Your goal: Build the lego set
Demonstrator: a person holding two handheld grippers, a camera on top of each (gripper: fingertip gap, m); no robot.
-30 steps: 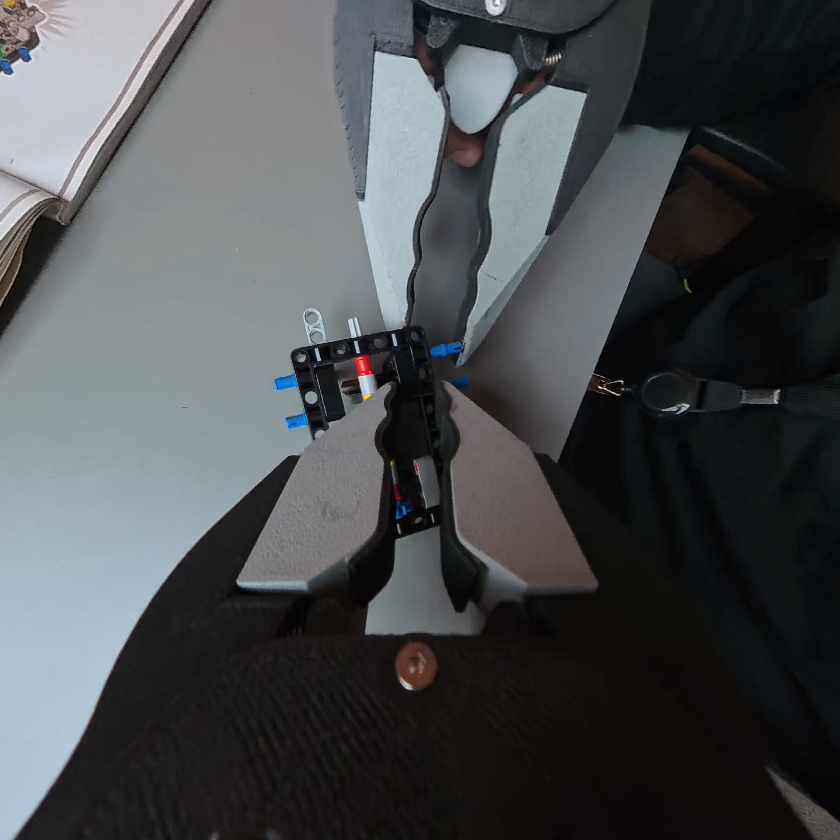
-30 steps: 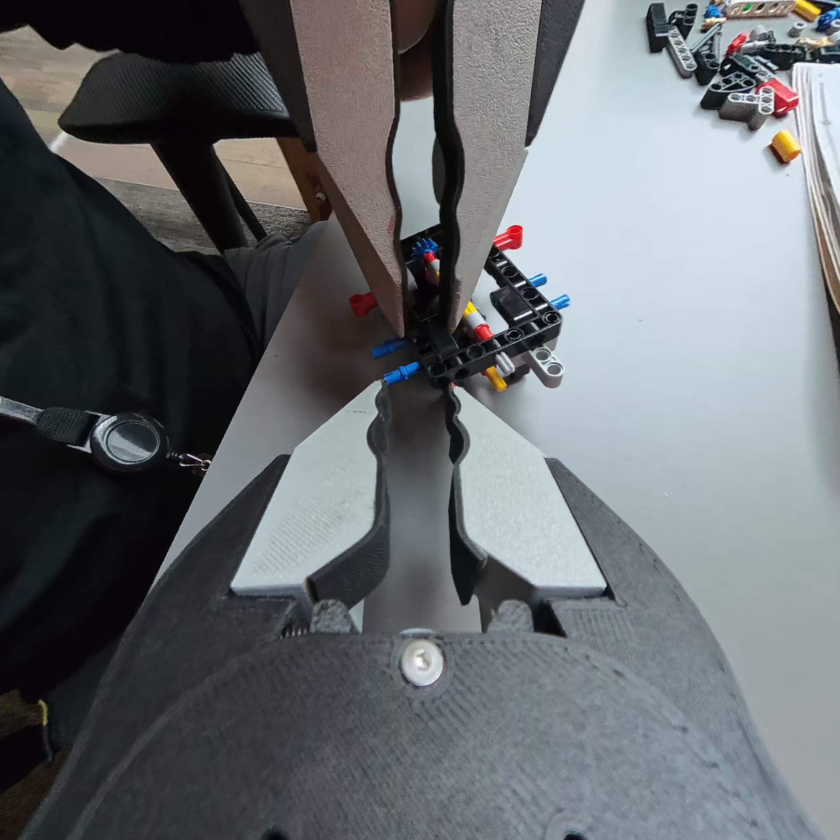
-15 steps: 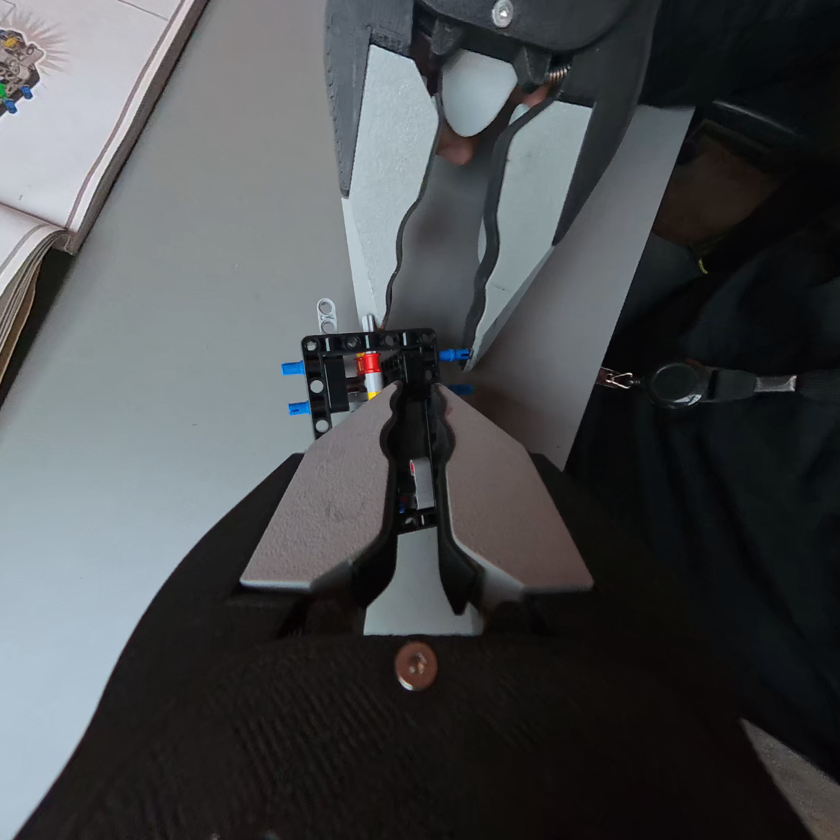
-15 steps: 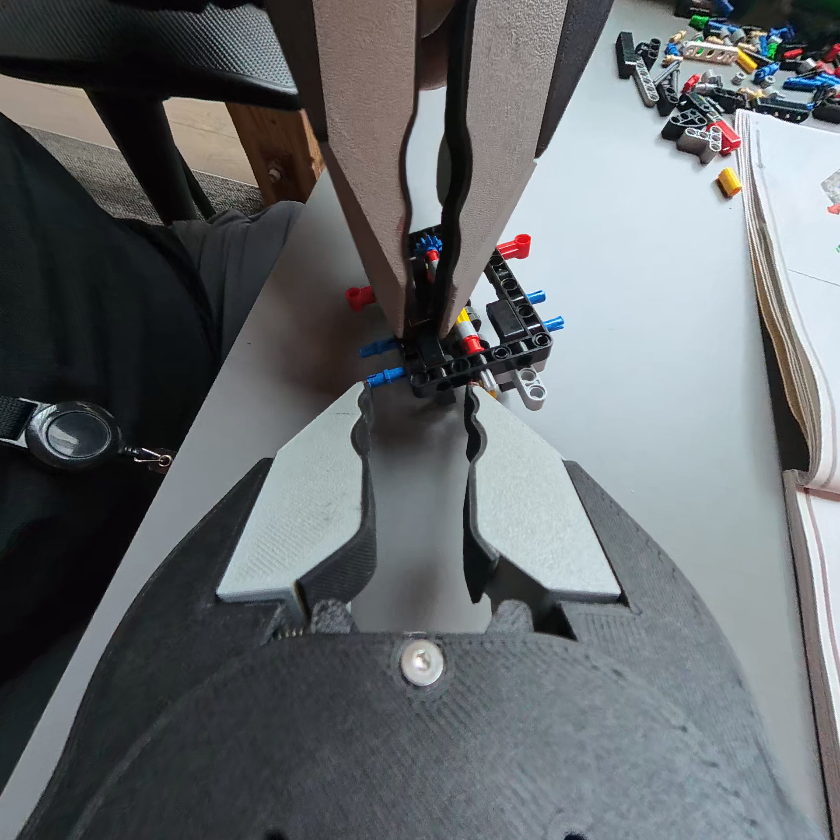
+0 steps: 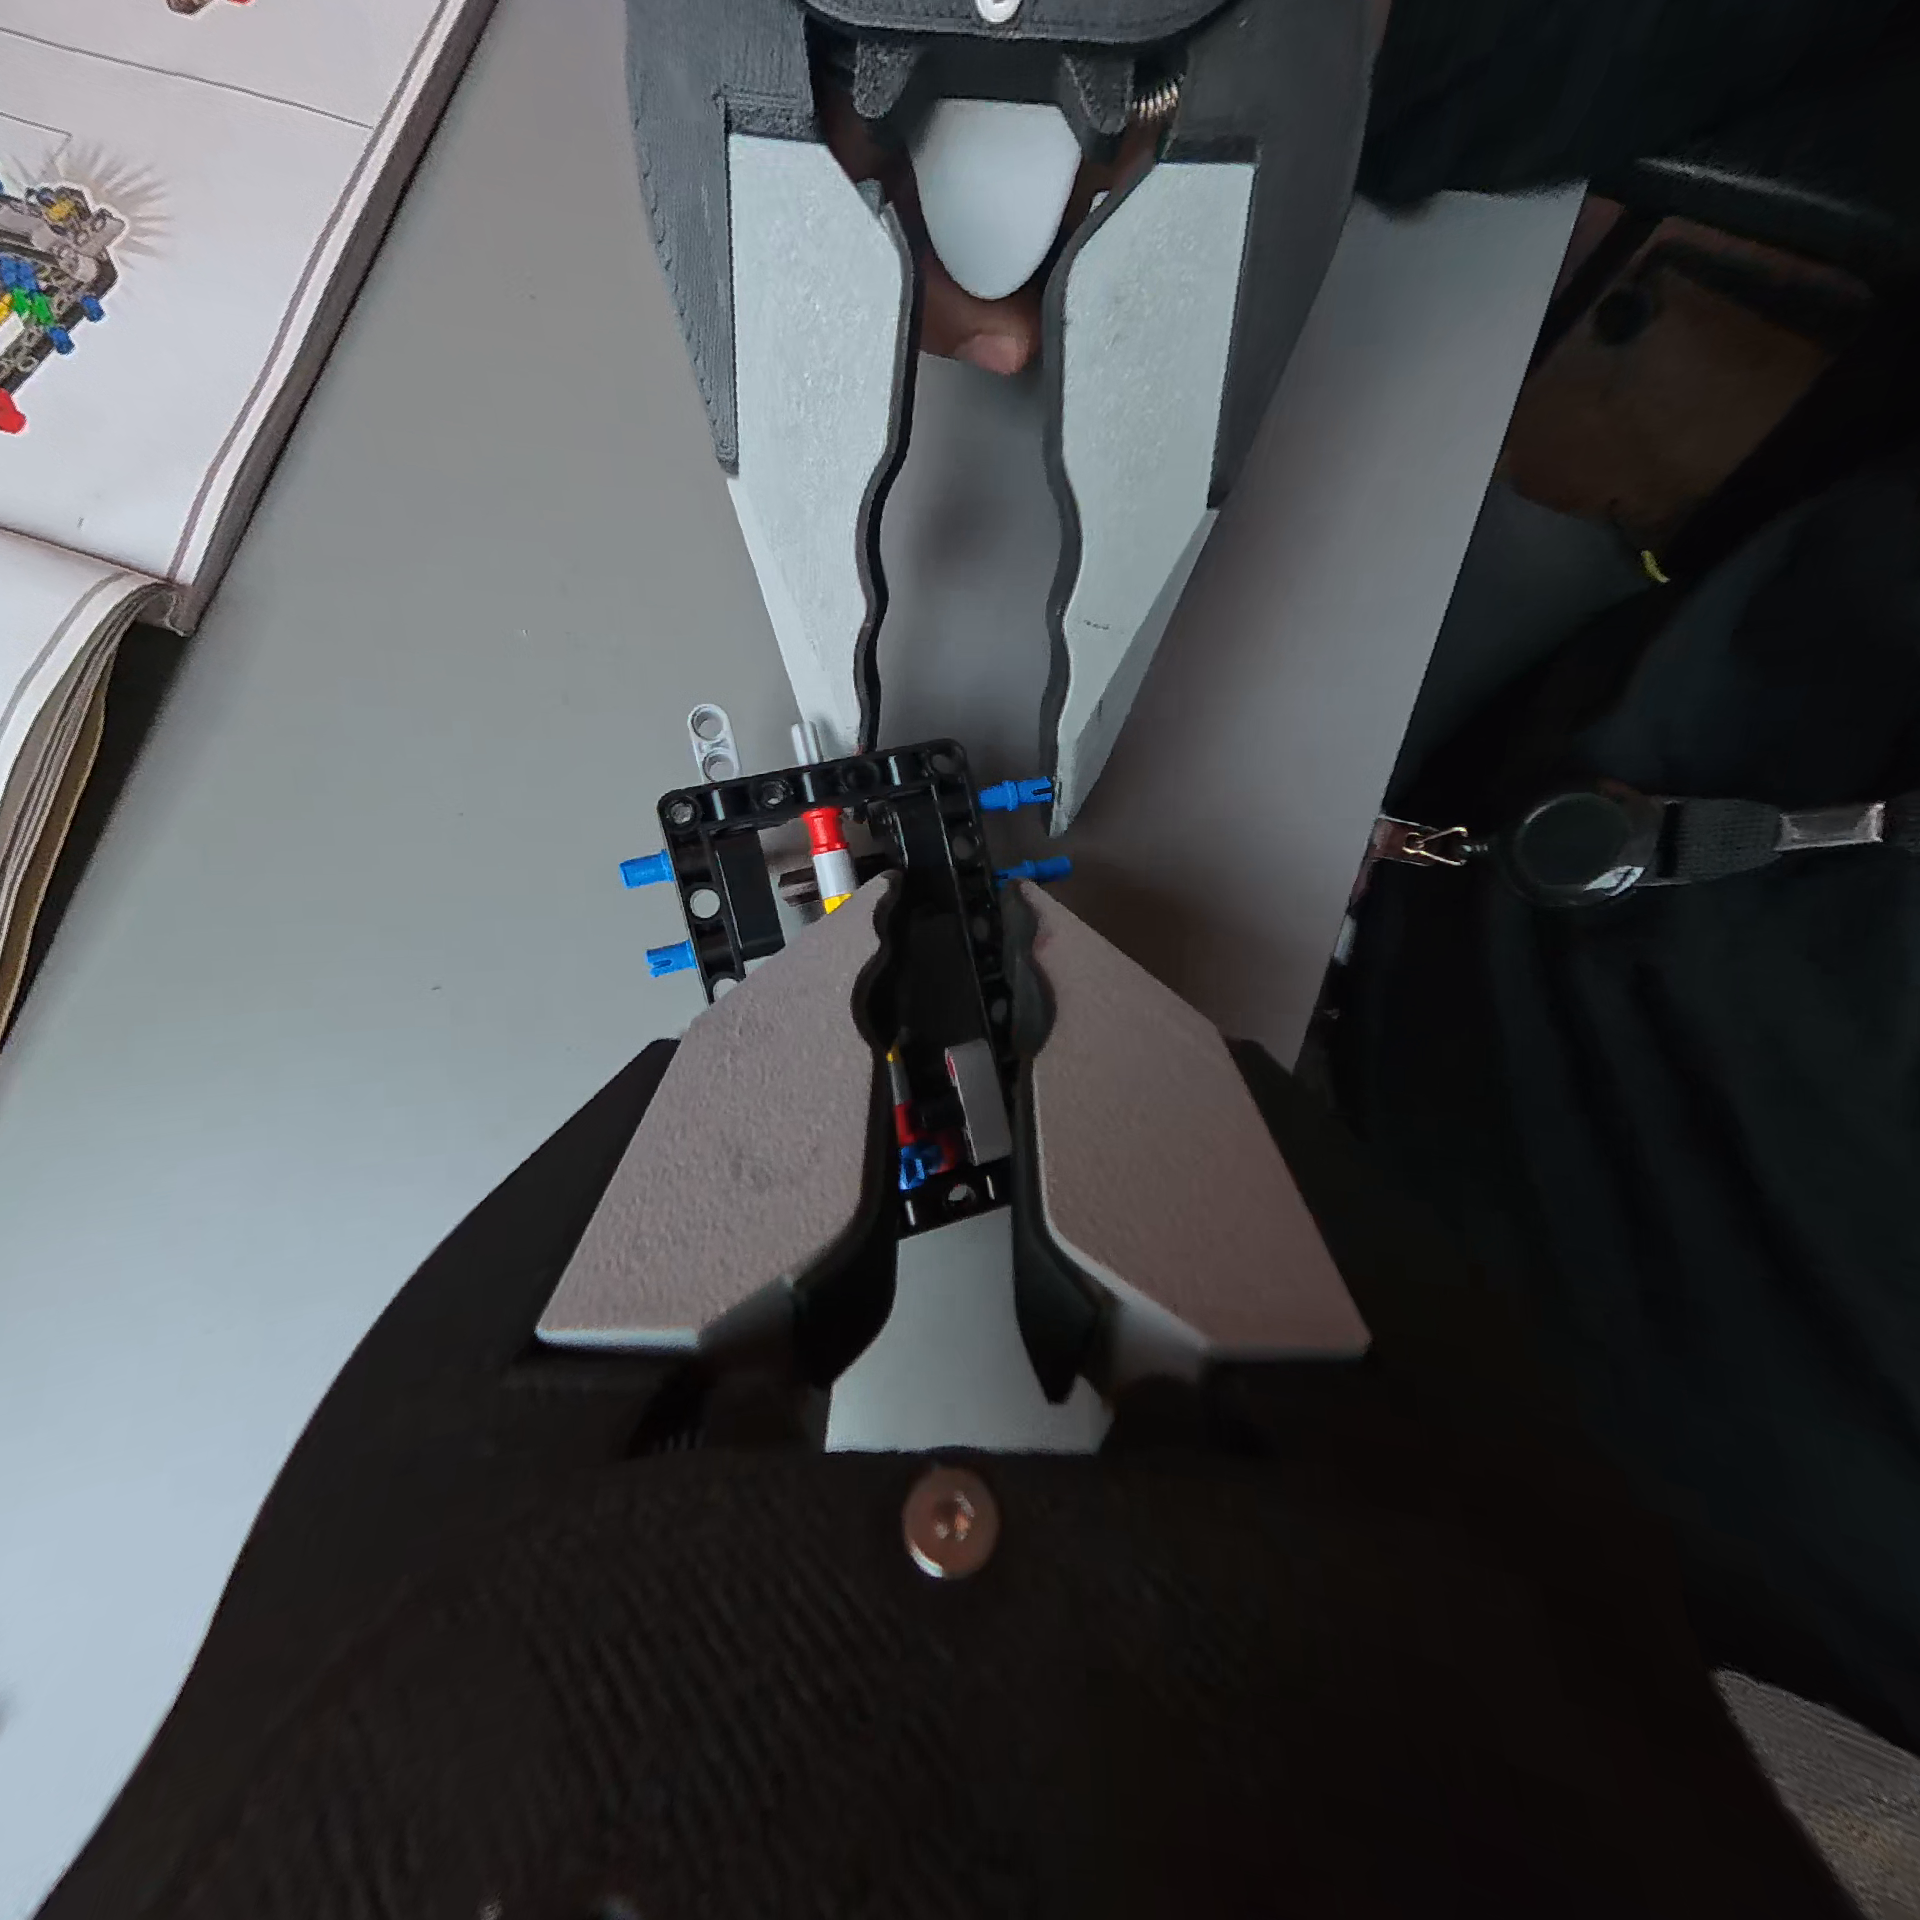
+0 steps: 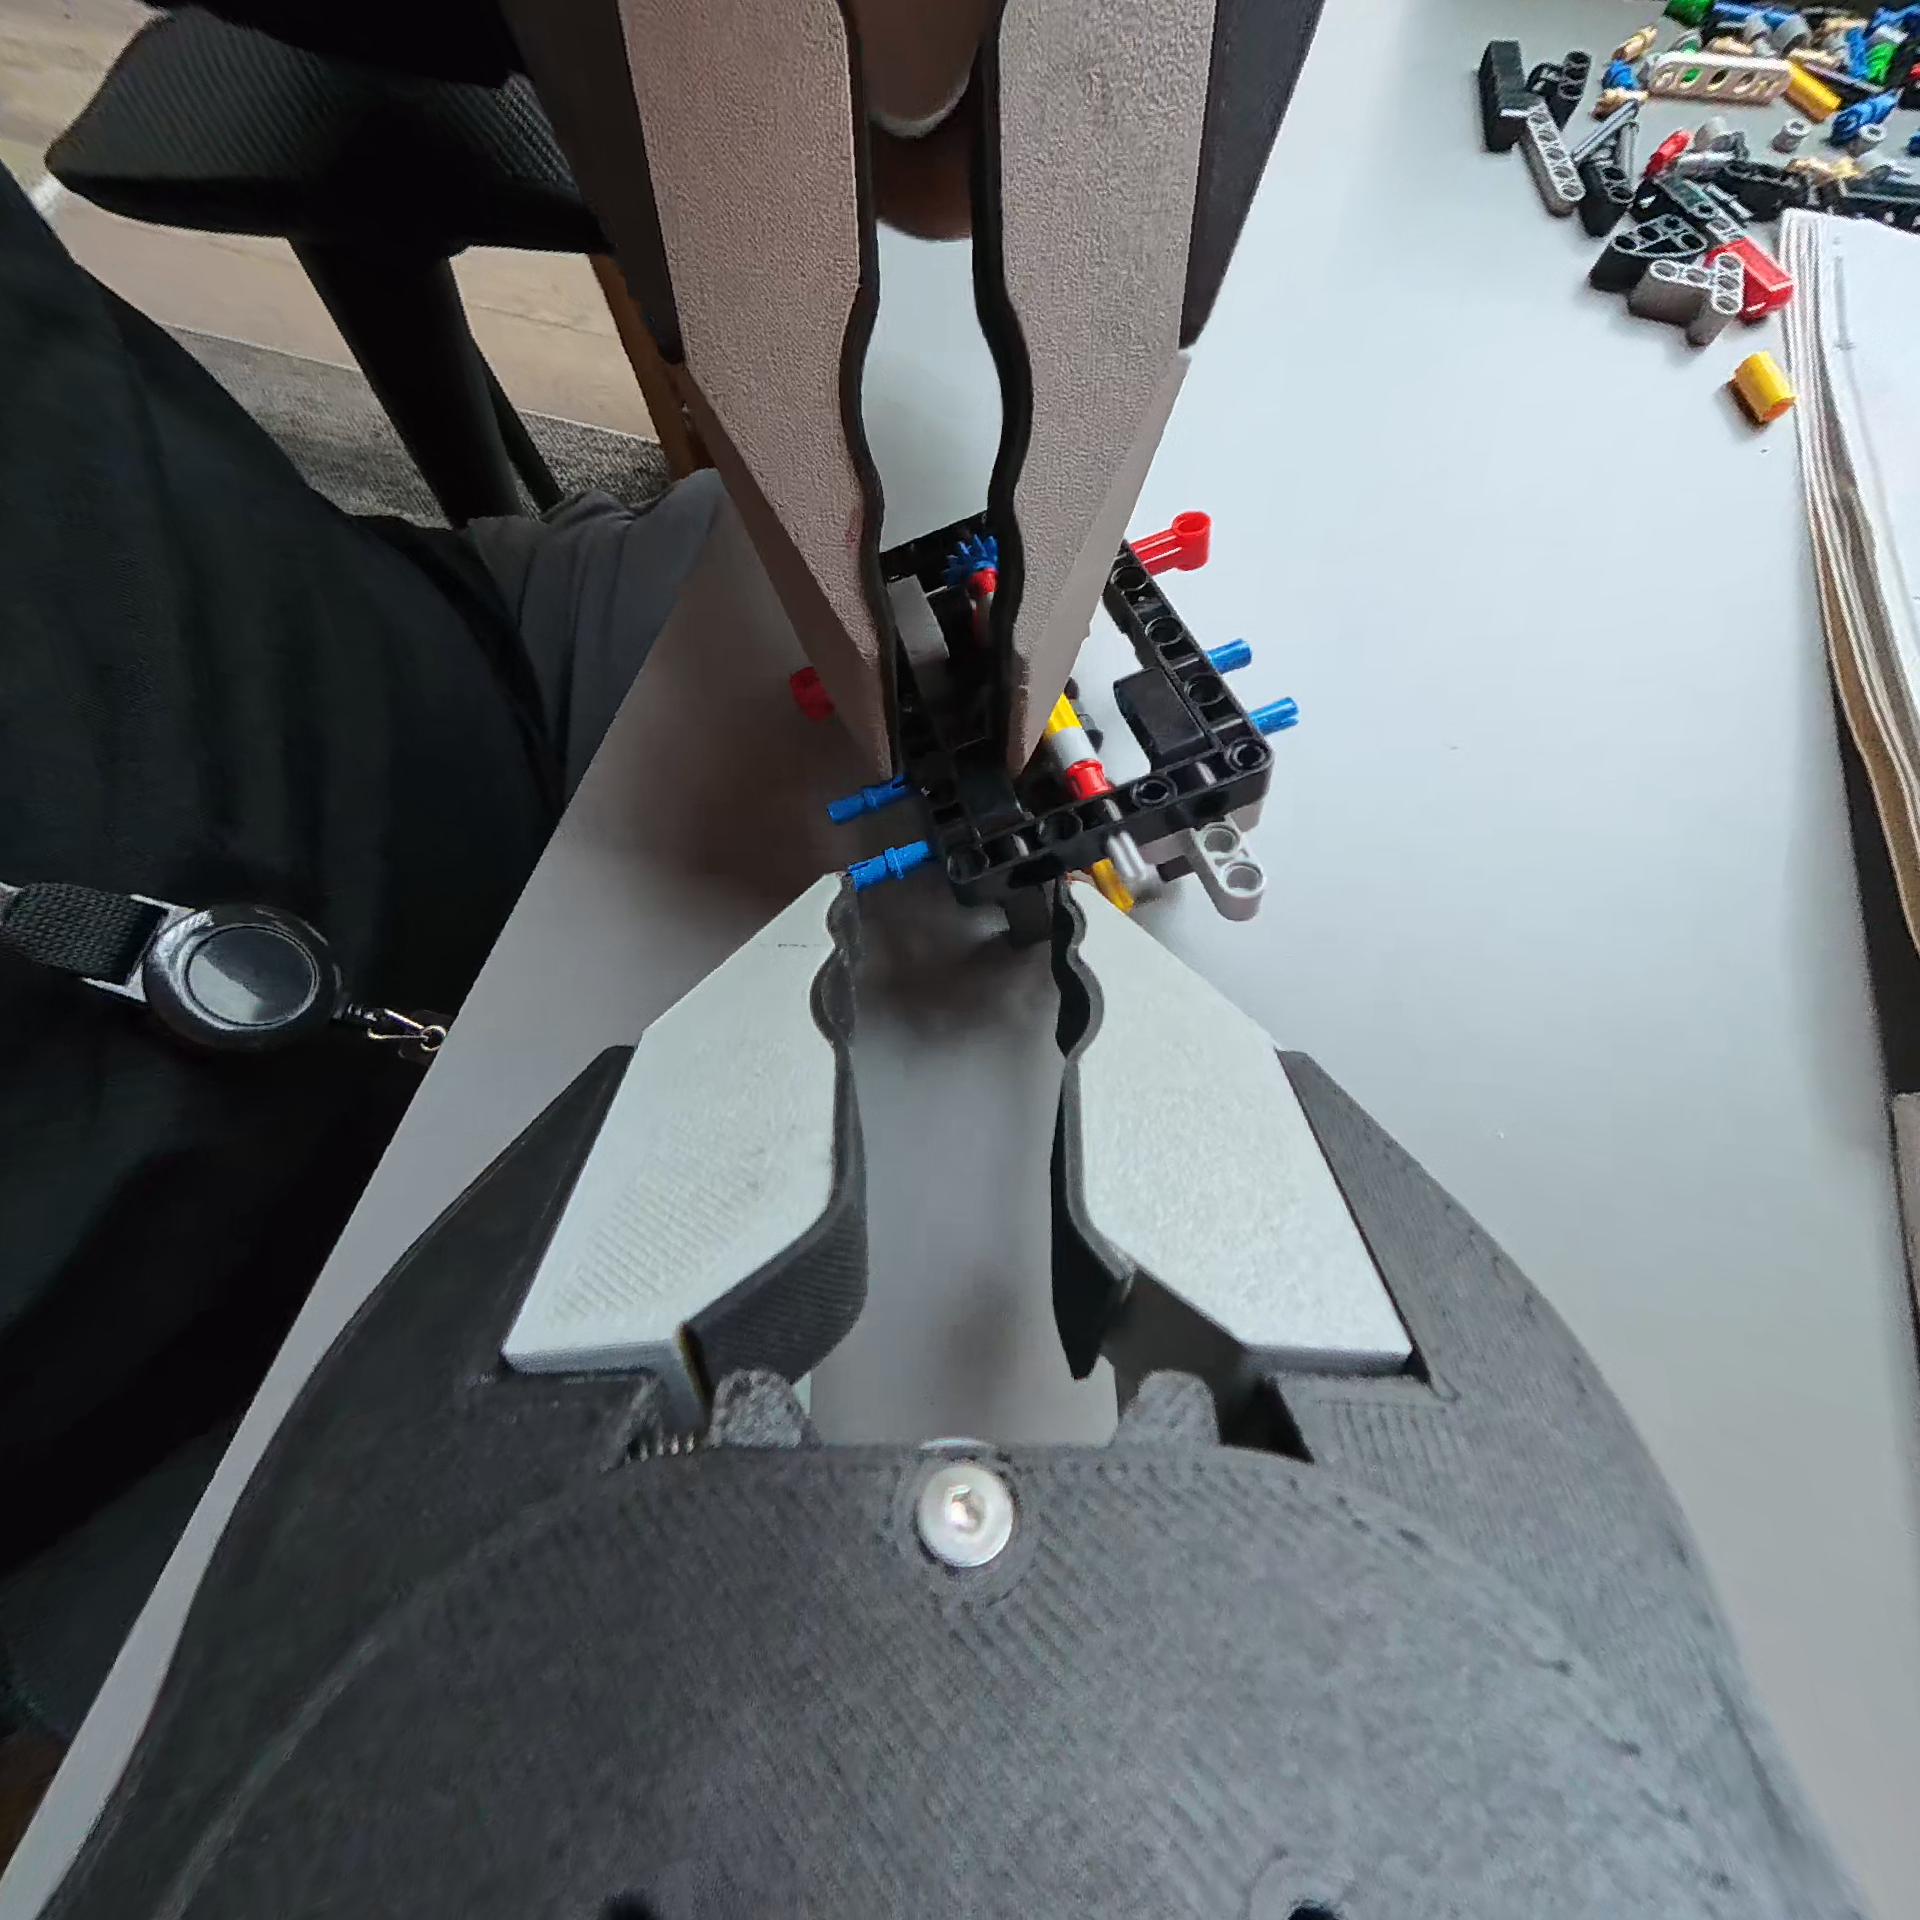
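Note:
A black rectangular Lego frame [image 5: 821,795] with blue pins, a red, white and yellow axle and a small grey connector lies on the grey table [image 5: 312,935] near its edge. My left gripper [image 5: 956,904] is shut on the frame's long right side. In the right wrist view the left gripper [image 6: 951,758] comes in from the top and clamps the frame [image 6: 1174,665]. My right gripper [image 6: 951,904] is open and empty, its tips at the frame's near end, one beside the blue pins [image 6: 883,831]. It shows opposite in the left wrist view [image 5: 961,779].
An open instruction booklet [image 5: 208,260] lies at the far left, also at the right edge of the right wrist view [image 6: 1870,520]. A pile of loose pieces [image 6: 1683,156] and a yellow piece [image 6: 1761,387] lie beyond. A person's dark clothes and a badge reel [image 5: 1579,847] are past the table edge. Only a small space, under 4 cm, lies between the two pairs of fingers.
My right gripper has opened wider and its tips now sit at the frame's end. My left gripper stays shut on the frame, which has turned slightly.

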